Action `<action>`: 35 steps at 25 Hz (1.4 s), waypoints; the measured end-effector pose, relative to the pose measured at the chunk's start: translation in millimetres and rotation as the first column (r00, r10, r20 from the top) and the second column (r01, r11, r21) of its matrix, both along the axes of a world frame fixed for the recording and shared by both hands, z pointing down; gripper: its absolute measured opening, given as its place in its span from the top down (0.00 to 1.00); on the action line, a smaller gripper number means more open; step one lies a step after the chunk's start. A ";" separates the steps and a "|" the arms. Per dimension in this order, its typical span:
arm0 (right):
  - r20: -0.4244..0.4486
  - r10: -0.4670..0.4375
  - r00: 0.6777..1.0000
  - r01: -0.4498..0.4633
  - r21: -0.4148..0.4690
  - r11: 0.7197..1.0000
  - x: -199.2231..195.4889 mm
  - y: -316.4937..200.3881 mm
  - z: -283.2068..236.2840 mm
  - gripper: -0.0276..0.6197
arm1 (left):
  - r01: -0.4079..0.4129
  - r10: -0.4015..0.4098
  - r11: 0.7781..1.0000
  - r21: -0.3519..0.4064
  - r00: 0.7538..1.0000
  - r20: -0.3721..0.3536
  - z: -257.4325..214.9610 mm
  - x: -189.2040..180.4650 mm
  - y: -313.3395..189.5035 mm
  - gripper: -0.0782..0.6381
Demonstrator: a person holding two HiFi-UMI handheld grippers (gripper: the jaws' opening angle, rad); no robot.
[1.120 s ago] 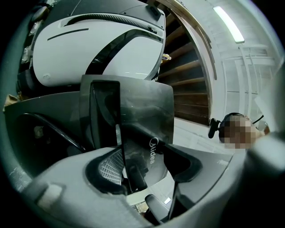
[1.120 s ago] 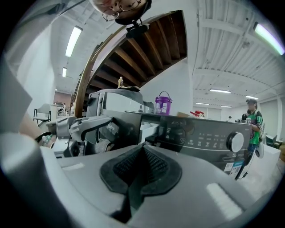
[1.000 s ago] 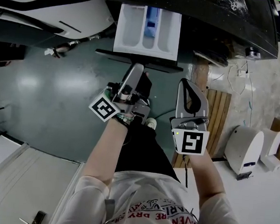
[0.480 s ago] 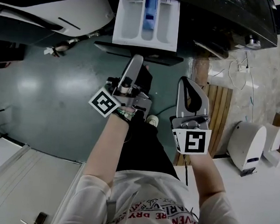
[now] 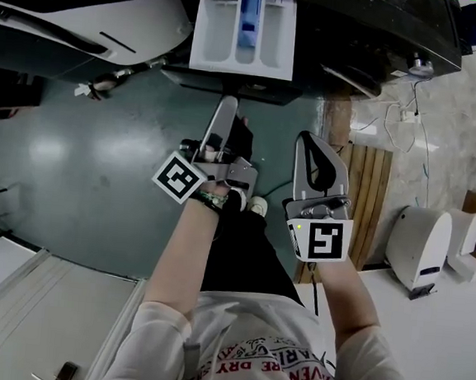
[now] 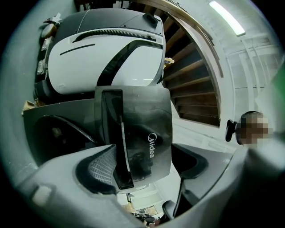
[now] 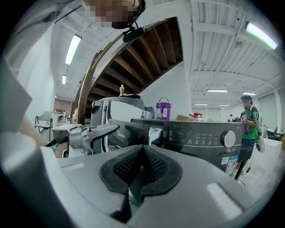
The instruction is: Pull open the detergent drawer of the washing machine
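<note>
Your left gripper (image 5: 226, 105) has just been opening its jaws. They now stand wide, with the dark front panel (image 6: 142, 124) of the detergent drawer (image 5: 240, 66) between them, and neither pad appears to press on it, so treat the grip as released. The drawer stands pulled out of the washing machine (image 5: 384, 32), directly ahead of the left jaws, compartments (image 5: 221, 26) exposed. Judge the pull complete. Your right gripper (image 5: 314, 146), beside the left one, has its jaws together on nothing.
</note>
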State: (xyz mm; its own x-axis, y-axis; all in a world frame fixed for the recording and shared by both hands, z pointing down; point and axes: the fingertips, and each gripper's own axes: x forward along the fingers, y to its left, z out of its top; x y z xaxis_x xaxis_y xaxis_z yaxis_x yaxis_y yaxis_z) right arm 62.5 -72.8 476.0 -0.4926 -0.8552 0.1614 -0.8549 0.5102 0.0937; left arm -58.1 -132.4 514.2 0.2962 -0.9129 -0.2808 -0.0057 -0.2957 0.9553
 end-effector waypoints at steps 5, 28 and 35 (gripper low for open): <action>0.022 -0.007 1.000 0.007 0.004 1.000 -0.3 10.0 -14.2 0.96 | 0.017 -0.012 0.997 -0.079 0.997 0.071 1.3 -3.4 11.1 0.35; 0.049 -0.012 0.999 0.009 0.051 0.999 10.9 72.7 -139.1 0.96 | -0.072 0.045 0.997 0.001 0.636 0.770 -151.1 -10.8 119.2 0.89; 0.069 -0.029 0.997 0.023 0.085 0.996 17.5 103.7 -190.5 0.96 | -0.189 -0.053 0.972 0.141 0.406 0.912 -223.6 1.5 155.2 0.89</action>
